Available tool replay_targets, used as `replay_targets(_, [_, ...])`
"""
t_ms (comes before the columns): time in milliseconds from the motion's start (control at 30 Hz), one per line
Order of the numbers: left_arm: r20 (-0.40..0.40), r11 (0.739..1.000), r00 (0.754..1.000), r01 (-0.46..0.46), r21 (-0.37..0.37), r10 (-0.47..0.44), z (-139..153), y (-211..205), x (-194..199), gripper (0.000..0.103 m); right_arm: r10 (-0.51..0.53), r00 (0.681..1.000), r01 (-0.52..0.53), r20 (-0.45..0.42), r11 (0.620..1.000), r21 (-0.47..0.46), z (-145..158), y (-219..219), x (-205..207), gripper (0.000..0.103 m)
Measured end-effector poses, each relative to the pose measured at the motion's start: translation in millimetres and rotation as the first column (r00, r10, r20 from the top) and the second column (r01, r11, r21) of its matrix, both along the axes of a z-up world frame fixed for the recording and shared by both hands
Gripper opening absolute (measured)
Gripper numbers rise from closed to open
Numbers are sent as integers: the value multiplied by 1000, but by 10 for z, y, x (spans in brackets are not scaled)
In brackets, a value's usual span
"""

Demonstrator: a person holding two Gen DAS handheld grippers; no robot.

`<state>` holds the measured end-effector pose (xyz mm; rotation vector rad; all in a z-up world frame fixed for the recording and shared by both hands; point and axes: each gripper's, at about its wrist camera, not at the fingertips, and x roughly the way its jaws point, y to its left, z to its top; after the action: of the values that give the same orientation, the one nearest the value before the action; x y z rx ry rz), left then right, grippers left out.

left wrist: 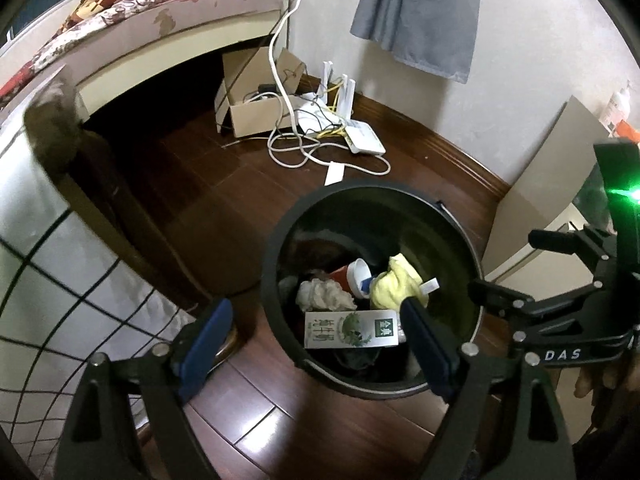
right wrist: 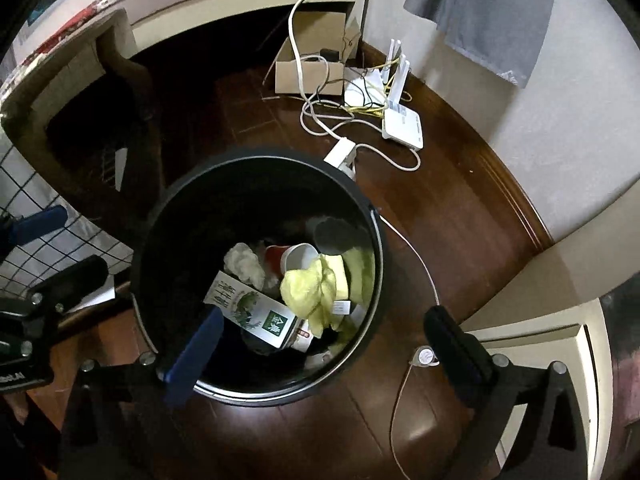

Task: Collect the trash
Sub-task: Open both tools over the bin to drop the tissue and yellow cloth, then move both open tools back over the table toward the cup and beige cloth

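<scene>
A black round trash bin (left wrist: 280, 248) stands on the dark wood floor; it also shows in the right wrist view (right wrist: 168, 220). Inside lie a green-and-white carton (left wrist: 352, 330) (right wrist: 256, 312), a yellow cloth (left wrist: 396, 284) (right wrist: 316, 288), crumpled white paper (left wrist: 324, 294) (right wrist: 246, 262) and a red cup (left wrist: 346, 276) (right wrist: 286, 258). My left gripper (left wrist: 316, 348) is open and empty above the bin's near rim. My right gripper (right wrist: 326, 350) is open and empty above the bin. The right gripper also shows in the left wrist view (left wrist: 560, 292).
A cardboard box (left wrist: 256, 100), white cables (left wrist: 304, 148) and a white router (left wrist: 364, 138) lie by the far wall. A bed (left wrist: 140, 20) stands at the back left, a checked white sheet (left wrist: 52, 280) at the left, a pale cabinet (right wrist: 532, 320) at the right.
</scene>
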<state>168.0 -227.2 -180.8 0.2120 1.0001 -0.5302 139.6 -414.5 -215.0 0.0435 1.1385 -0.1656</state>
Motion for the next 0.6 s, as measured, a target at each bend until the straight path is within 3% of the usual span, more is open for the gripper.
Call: replay_targets(600, [53, 996, 995, -85, -13, 86, 228, 461, -250, 88, -12, 994, 11, 108, 1000, 16, 409, 338, -304, 102])
